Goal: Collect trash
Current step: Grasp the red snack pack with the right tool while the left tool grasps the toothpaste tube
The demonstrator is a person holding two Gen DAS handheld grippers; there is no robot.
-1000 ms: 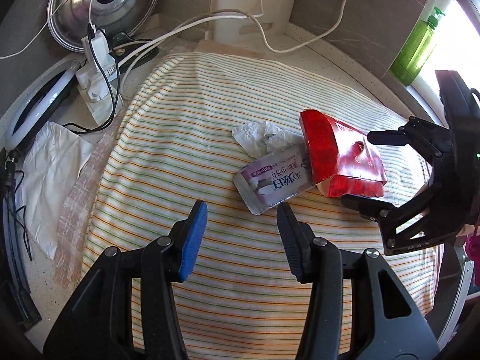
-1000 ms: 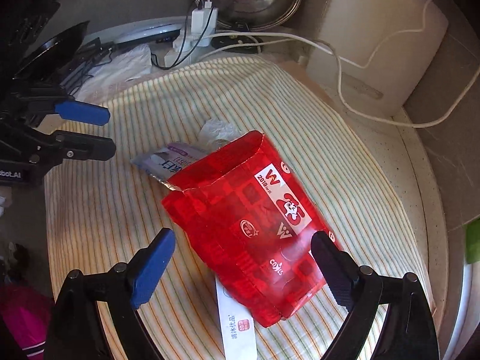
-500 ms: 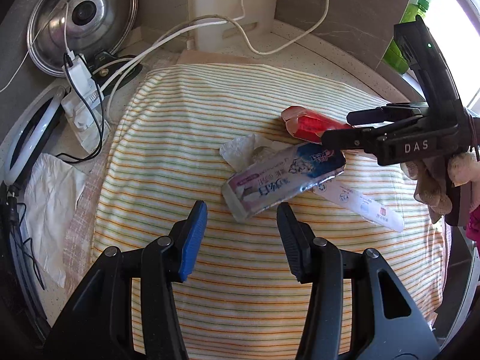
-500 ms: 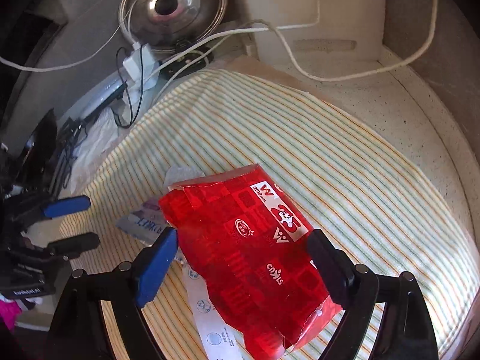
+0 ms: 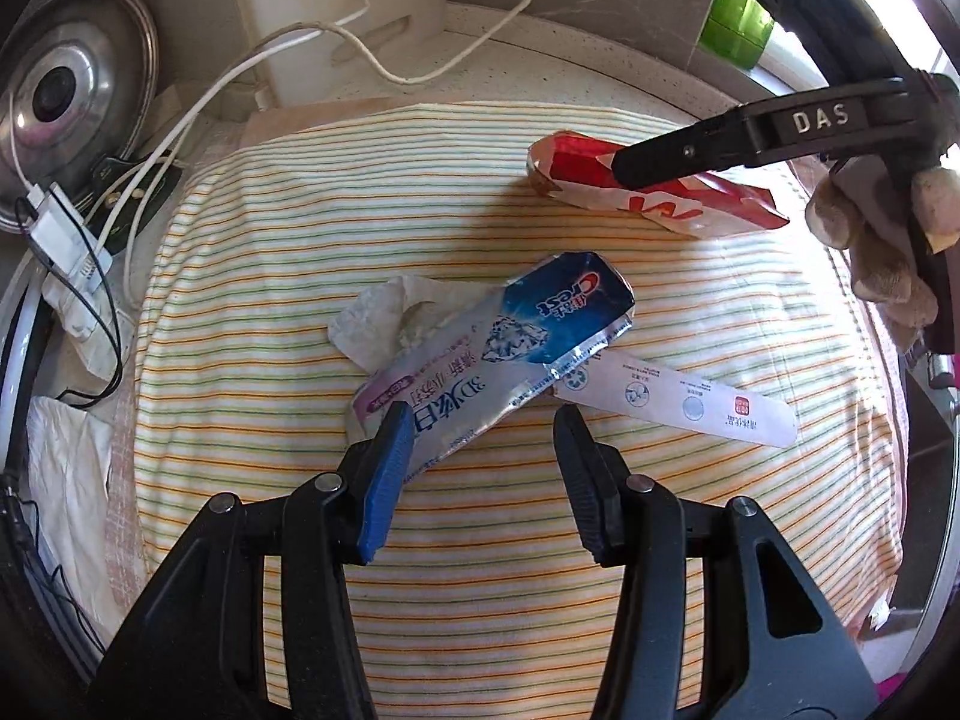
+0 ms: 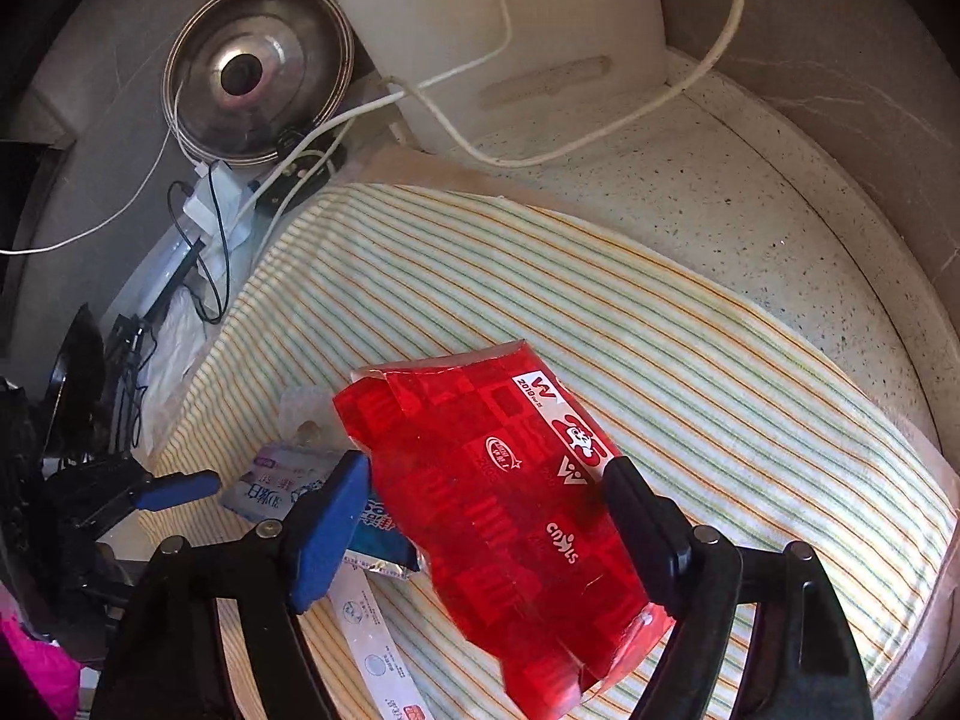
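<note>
A flattened Crest toothpaste box [image 5: 498, 354] lies on the striped cloth [image 5: 300, 228], over a crumpled white tissue [image 5: 384, 324] and a white paper strip [image 5: 678, 402]. My left gripper [image 5: 483, 438] is open just in front of the box's near end, its blue pad at the box's left corner. My right gripper [image 6: 486, 498] is shut on a red carton [image 6: 498, 492] and holds it lifted above the cloth; it also shows in the left wrist view [image 5: 648, 186]. The toothpaste box [image 6: 276, 486] and the strip [image 6: 372, 642] lie below the carton.
A steel pot lid [image 5: 66, 102] leans at the back left beside chargers and cables [image 5: 66, 240]. A white board [image 5: 336, 12] stands against the wall. A green bottle [image 5: 735, 18] is at the back right. White paper [image 5: 66, 480] lies left of the cloth.
My right gripper has closed on the red carton and lifted it up and to the right, off the toothpaste box. My left gripper has moved forward to the box's near end.
</note>
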